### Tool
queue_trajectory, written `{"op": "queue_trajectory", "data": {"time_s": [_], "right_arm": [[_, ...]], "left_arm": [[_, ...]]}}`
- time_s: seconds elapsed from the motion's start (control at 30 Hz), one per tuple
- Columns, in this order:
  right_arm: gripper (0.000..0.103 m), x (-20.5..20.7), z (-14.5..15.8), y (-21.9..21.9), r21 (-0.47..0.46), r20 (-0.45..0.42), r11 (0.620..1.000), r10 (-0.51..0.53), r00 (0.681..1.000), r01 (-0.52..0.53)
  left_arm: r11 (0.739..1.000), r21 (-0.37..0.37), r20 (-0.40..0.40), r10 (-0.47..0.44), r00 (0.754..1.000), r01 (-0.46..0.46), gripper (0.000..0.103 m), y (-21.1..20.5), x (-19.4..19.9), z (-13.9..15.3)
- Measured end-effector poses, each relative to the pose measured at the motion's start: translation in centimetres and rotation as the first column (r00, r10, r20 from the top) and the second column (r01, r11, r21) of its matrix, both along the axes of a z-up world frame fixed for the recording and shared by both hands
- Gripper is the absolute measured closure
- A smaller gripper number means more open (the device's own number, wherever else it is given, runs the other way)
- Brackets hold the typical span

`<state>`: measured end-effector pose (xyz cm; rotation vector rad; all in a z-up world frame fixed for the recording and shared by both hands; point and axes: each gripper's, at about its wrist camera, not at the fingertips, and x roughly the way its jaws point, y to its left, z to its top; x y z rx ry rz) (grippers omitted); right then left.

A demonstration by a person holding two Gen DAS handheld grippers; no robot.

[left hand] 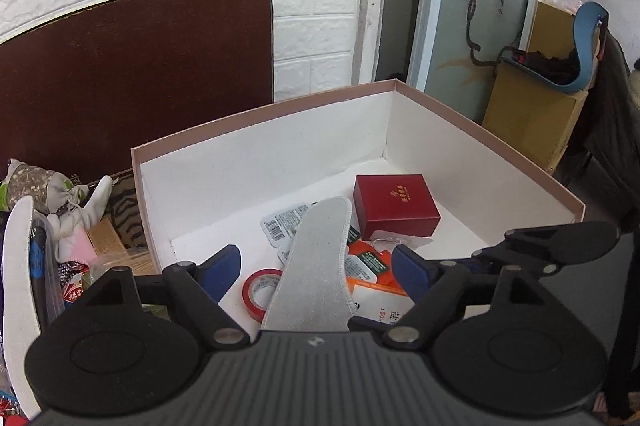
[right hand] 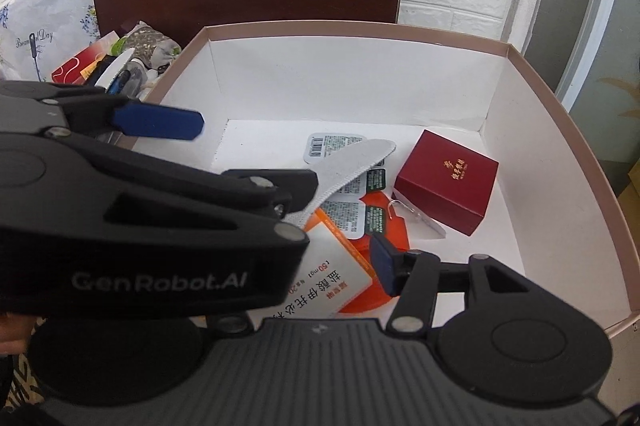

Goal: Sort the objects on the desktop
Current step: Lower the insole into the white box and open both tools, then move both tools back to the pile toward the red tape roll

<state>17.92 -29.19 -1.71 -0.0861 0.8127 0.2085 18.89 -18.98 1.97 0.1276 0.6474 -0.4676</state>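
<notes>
Insole, grey fabric: lies inside the open box, over the red tape roll, the blister packs and the orange medicine carton, toward the box's near edge. Red gift box sits just beyond it, toward the far right corner.

Left gripper: blue fingers spread wide, one on each side of the insole, not touching it. Long axis of the insole runs almost straight out along the fingers, toe end away, heel end hidden under the gripper body.

Right gripper: fingers apart, empty, lower finger over the carton.

Judgement: left is the nearer one, straddling the insole. Second insole waits in the clutter at the worktop's left edge.
</notes>
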Motion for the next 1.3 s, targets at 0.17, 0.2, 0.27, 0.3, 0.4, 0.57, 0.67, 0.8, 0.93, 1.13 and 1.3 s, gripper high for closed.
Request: {"op": "queue_trajectory", "data": {"time_s": [0.17, 0.2, 0.27, 0.3, 0.4, 0.57, 0.67, 0.8, 0.93, 1.13, 1.3], "right_arm": [[0.026, -0.5, 0.1, -0.1, 0.001, 0.013, 1.0, -0.015, 1.0, 0.015], [0.018, -0.6, 0.2, -0.1, 0.003, 0.019, 1.0, -0.017, 1.0, 0.017], [0.017, -0.9, 0.4, 0.1, 0.001, 0.028, 1.0, -0.021, 0.999, 0.021], [0.017, -1.0, 0.5, 0.1, 0.001, 0.03, 1.0, -0.024, 0.999, 0.023], [0.017, -1.3, 0.8, 0.1, 0.014, 0.036, 0.999, -0.031, 0.999, 0.03], [0.017, -2.0, 1.2, 0.5, 0.022, 0.042, 0.999, -0.043, 0.998, 0.042], [0.016, -2.5, 1.6, 0.9, 0.025, 0.047, 0.999, -0.048, 0.998, 0.047], [0.016, -3.4, 2.2, 1.3, 0.033, 0.057, 0.998, -0.056, 0.997, 0.054], [0.016, -4.6, 3.0, 1.9, 0.062, 0.075, 0.997, -0.06, 0.995, 0.056], [0.016, -6.4, 4.2, 3.8, 0.075, 0.118, 0.996, -0.049, 0.992, 0.04], [0.016, -8.2, 5.2, 6.9, 0.048, 0.178, 0.999, 0.014, 0.984, -0.023]], "left_arm": [[0.999, 0.026, 0.012, 0.019, 1.0, -0.019, 0.017, 0.0, -0.3, 0.0], [0.999, 0.027, 0.014, 0.024, 1.0, -0.024, 0.016, 0.1, -0.3, 0.1], [0.999, 0.025, 0.013, 0.031, 0.999, -0.031, 0.016, 0.3, -0.5, 0.2], [0.999, 0.024, 0.014, 0.035, 0.999, -0.035, 0.016, 0.4, -0.6, 0.2], [0.999, 0.02, 0.023, 0.043, 0.999, -0.043, 0.016, 0.8, -1.1, 0.4], [0.998, 0.011, 0.03, 0.054, 0.998, -0.055, 0.015, 1.5, -2.0, 0.8], [0.998, 0.002, 0.035, 0.06, 0.998, -0.06, 0.015, 2.0, -2.6, 1.1], [0.997, -0.009, 0.048, 0.072, 0.996, -0.072, 0.015, 2.8, -3.6, 1.6], [0.996, -0.025, 0.074, 0.084, 0.994, -0.082, 0.015, 3.9, -5.0, 2.4], [0.992, -0.035, 0.129, 0.126, 0.984, -0.123, 0.015, 6.4, -7.5, 3.4], [0.98, -0.076, 0.155, 0.191, 0.969, -0.181, 0.015, 10.1, -9.8, 3.9]]}}
